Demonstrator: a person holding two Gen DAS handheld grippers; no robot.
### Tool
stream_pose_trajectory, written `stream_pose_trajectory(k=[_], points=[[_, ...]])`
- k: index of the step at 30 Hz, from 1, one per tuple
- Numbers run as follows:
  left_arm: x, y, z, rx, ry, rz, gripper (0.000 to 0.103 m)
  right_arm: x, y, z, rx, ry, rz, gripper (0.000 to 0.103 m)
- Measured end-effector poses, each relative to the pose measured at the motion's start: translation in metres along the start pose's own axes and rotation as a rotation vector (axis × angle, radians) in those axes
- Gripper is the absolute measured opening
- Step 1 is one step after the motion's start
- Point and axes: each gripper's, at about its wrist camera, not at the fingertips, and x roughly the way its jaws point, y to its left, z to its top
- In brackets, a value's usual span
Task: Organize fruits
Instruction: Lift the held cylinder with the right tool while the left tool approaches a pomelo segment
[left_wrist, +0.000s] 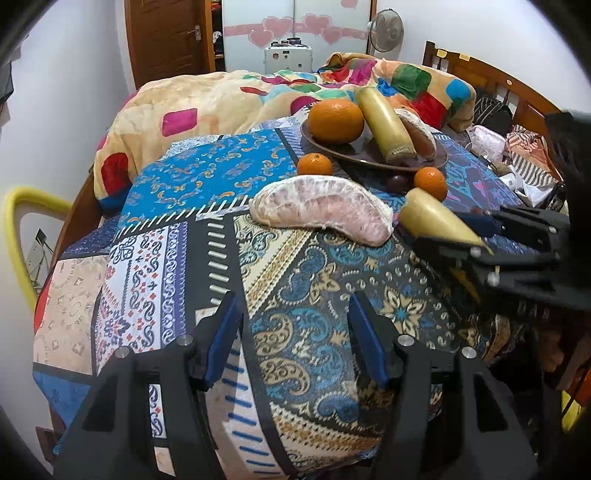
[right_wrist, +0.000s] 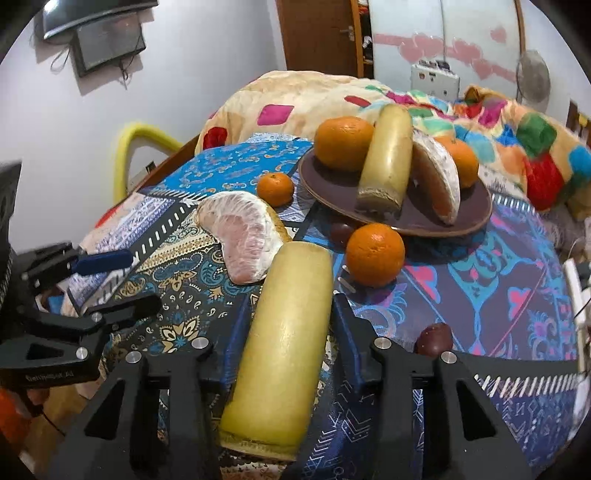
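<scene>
Two grippers level, right gripper (right_wrist: 286, 332) clasping rind (right_wrist: 284, 347)

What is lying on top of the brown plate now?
On the brown plate lie a large orange, a yellow rind piece, a pomelo wedge and another orange, partly hidden behind the wedge.
</scene>
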Motion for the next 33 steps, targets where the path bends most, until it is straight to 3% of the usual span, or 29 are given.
stream_pose_trajectory(k=[11,16,25,33], points=[[0.011,-0.023,0.040,-0.056,-0.039,0.020,0.081,-0.051,-0.017,-0.002,0.004,-0.117,0.003,0.035],[0.023,-0.040,0.054,-0.048,-0.041,0.035,0.084,-0.081,-0.033,0.001,0.027,-0.188,-0.032,0.034],[0.063,-0.051,0.071,-0.047,-0.010,0.179,0.085,-0.107,-0.070,0.001,0.084,-0.245,-0.110,0.034],[0.053,-0.019,0.049,-0.082,0.033,0.075,0.085,-0.105,-0.086,-0.006,0.060,-0.207,-0.172,0.034]])
